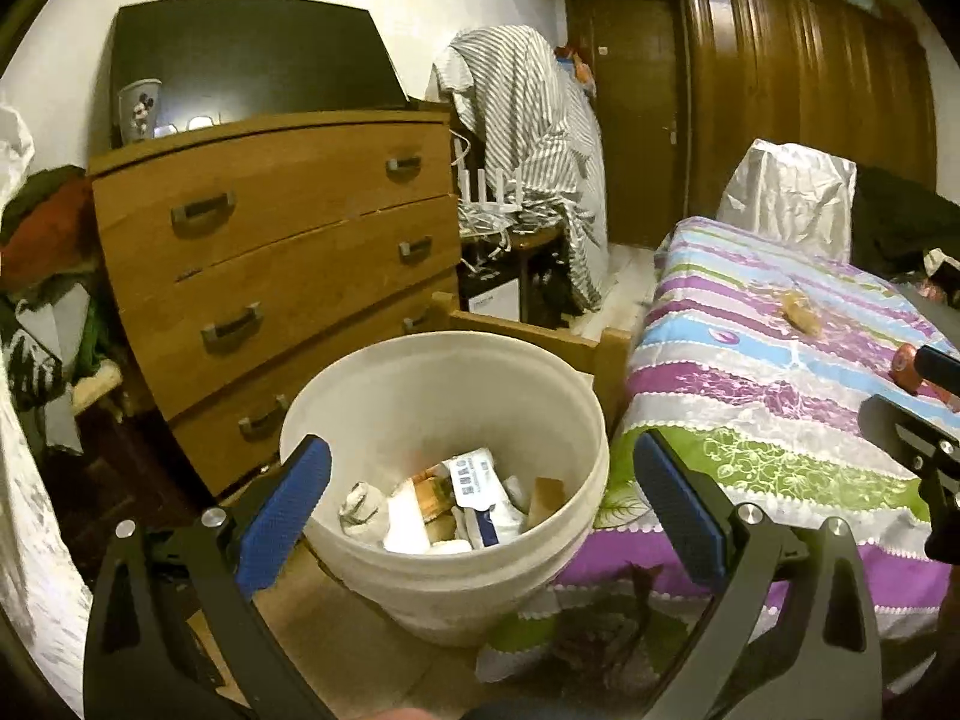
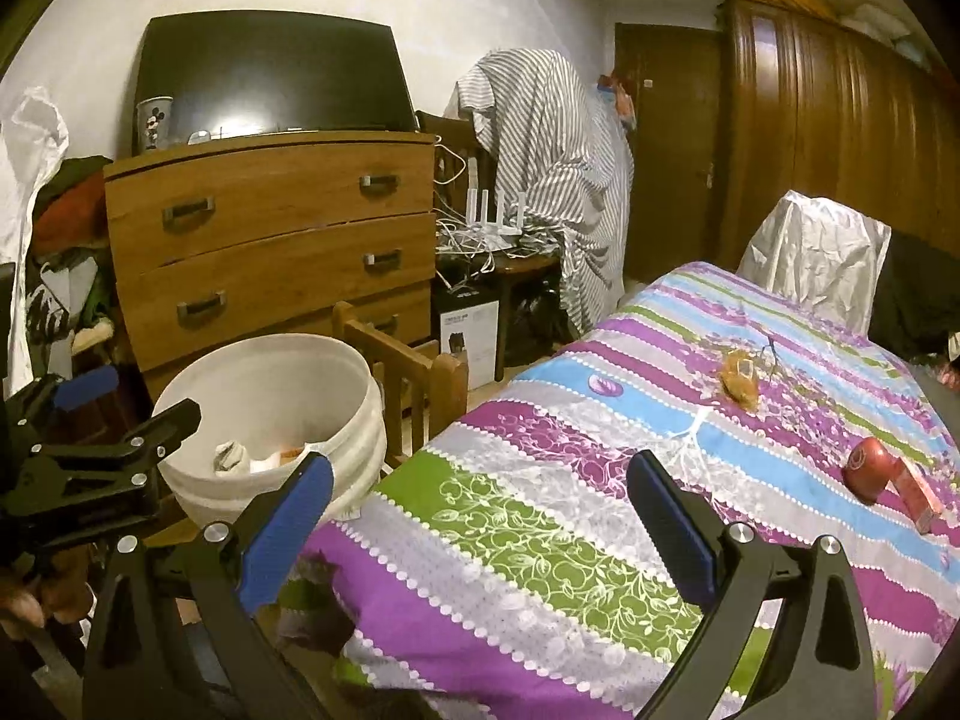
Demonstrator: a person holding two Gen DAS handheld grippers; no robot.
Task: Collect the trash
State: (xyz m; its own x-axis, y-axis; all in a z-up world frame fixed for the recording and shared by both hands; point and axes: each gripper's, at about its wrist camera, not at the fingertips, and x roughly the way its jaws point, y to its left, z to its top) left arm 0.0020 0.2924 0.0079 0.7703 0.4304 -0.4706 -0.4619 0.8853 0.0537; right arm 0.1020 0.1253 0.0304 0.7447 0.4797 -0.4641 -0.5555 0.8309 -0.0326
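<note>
Trash (image 2: 741, 383) on bed (image 2: 540, 516); bucket (image 1: 444, 576) beside dresser (image 1: 270, 228).

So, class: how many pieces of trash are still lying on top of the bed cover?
3: a crumpled orange wrapper mid-bed, and a red round container with a red box touching it, near the right edge. More may be hidden beyond the frame.

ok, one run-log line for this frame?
left gripper: open, over bucket | right gripper: open, over bed | red can: on bed

Barcode label (image 1: 471, 471) on bucket trash, print seemingly unreadable.
</note>
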